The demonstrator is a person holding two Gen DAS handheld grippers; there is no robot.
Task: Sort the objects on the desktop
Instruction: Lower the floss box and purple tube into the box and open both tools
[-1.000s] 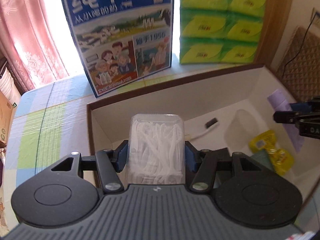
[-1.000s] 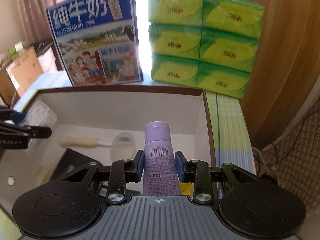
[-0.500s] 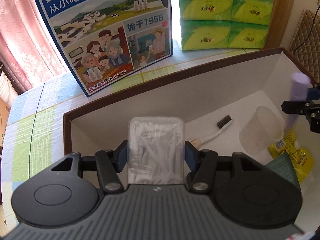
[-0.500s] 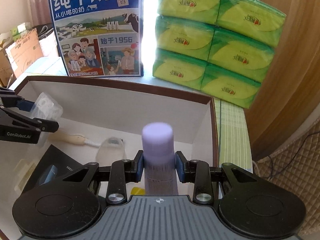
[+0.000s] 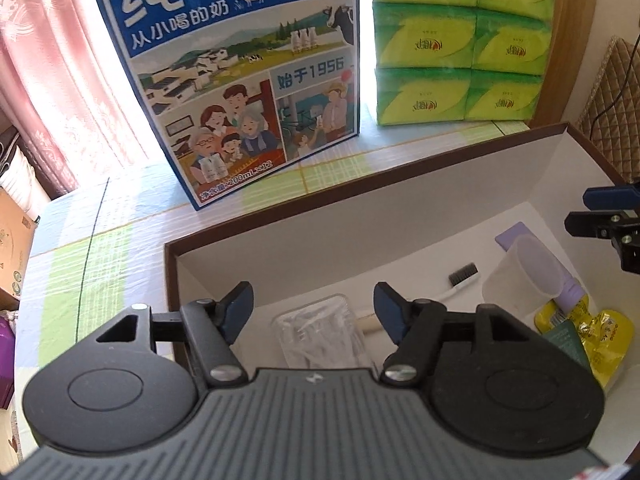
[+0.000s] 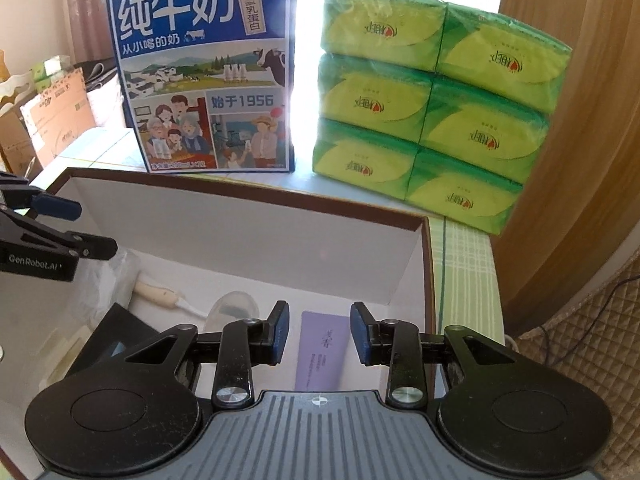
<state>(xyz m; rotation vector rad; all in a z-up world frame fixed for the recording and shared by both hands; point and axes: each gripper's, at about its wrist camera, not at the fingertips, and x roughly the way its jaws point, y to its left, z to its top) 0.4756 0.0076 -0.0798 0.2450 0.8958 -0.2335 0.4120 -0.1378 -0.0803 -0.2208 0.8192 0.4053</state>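
A brown-rimmed white box [image 5: 280,216] [image 6: 248,190] lies open on the table. My left gripper [image 5: 313,307] is open above its left end, and a clear case of floss picks [image 5: 320,336] lies on the floor below the fingers. My right gripper [image 6: 319,330] is open over the right end, with a purple tube [image 6: 322,354] [image 5: 516,236] lying flat beneath it. A toothbrush [image 5: 460,280] [image 6: 160,294], a clear cup [image 5: 524,276] [image 6: 234,308] and yellow packets [image 5: 600,332] also rest in the box. Each gripper shows at the edge of the other's view.
A blue milk carton box [image 5: 240,80] [image 6: 208,80] and a stack of green tissue packs [image 5: 460,40] [image 6: 432,120] stand behind the white box. A dark flat item [image 6: 116,336] lies inside at the left. Pink curtain [image 5: 48,60] and cardboard boxes [image 6: 52,120] sit left.
Both grippers have opened. The floss pick case dropped from the left one and the purple tube from the right one; both now lie on the box floor.
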